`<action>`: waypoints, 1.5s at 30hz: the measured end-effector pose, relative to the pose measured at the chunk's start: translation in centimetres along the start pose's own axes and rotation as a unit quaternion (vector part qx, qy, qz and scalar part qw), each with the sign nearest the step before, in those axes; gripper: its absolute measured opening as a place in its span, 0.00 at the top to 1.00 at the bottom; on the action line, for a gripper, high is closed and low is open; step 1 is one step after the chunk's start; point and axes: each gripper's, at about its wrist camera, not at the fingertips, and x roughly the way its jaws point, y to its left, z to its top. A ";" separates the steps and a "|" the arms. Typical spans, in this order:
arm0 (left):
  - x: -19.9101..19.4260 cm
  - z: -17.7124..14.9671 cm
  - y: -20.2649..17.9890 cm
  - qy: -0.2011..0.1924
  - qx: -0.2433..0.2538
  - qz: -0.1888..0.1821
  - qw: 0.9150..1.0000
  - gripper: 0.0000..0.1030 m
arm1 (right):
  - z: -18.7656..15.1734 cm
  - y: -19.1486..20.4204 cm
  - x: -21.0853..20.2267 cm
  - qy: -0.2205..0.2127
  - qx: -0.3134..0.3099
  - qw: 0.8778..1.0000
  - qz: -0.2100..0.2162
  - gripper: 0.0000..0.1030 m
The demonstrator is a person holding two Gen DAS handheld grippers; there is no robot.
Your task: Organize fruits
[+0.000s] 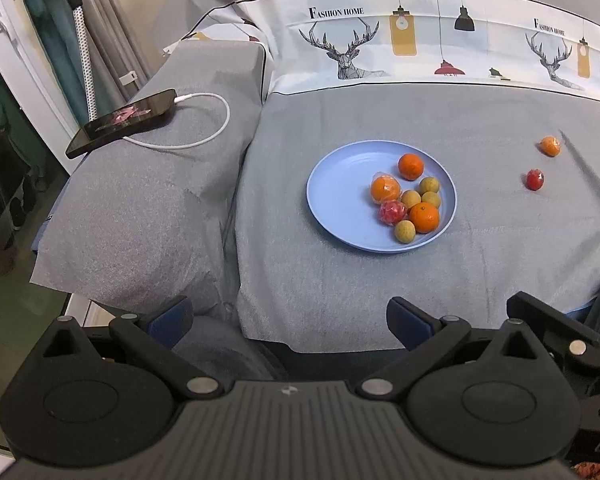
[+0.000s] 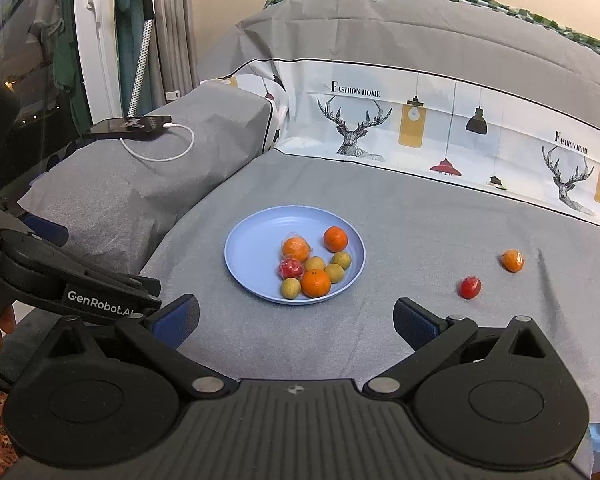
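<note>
- both claws are spread wide and holding nothing; the right gripper [image 2: 296, 322] hangs back at the near edge of the bed, and the left gripper [image 1: 288, 320] sits low at the near edge too, next to the right one
- the blue plate [image 2: 252, 240] already has the main pile on it: three oranges, four little tan fruits and one red wrapped one, all bunched toward its right and near side
- two strays lie out on the grey sheet [image 2: 400, 240], well apart from the plate on the right: a red wrapped fruit [image 2: 469, 287] nearer, and a wrapped orange [image 2: 512, 260] just beyond it
- my guess is the red one goes next, right claw; both look to be in crinkly film (hard to be sure at this size), so the pads could slide off it and squirt the fruit away
- soft bedding is the other trouble; press down and the sheet dips, the round thing rolls toward the claw or off sideways
- dropping into that crowded side of the plate could knock a tan one over the shallow rim; the bare left half is safer
- phone [image 1: 120, 122] and cable on the pillow are far off, no worry
</note>
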 end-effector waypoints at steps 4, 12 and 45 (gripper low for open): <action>0.2 0.1 -0.1 0.005 0.003 0.003 1.000 0.00 | -0.1 0.0 0.3 0.006 0.003 1.000 0.006 0.01; 0.9 0.4 -0.7 0.017 0.013 0.005 1.000 0.00 | -0.2 -0.7 1.5 0.024 0.022 0.999 0.018 0.01; 16.1 11.1 -26.1 0.048 0.178 -0.135 0.974 0.00 | -2.3 -30.1 16.3 0.027 0.185 0.971 -0.149 0.01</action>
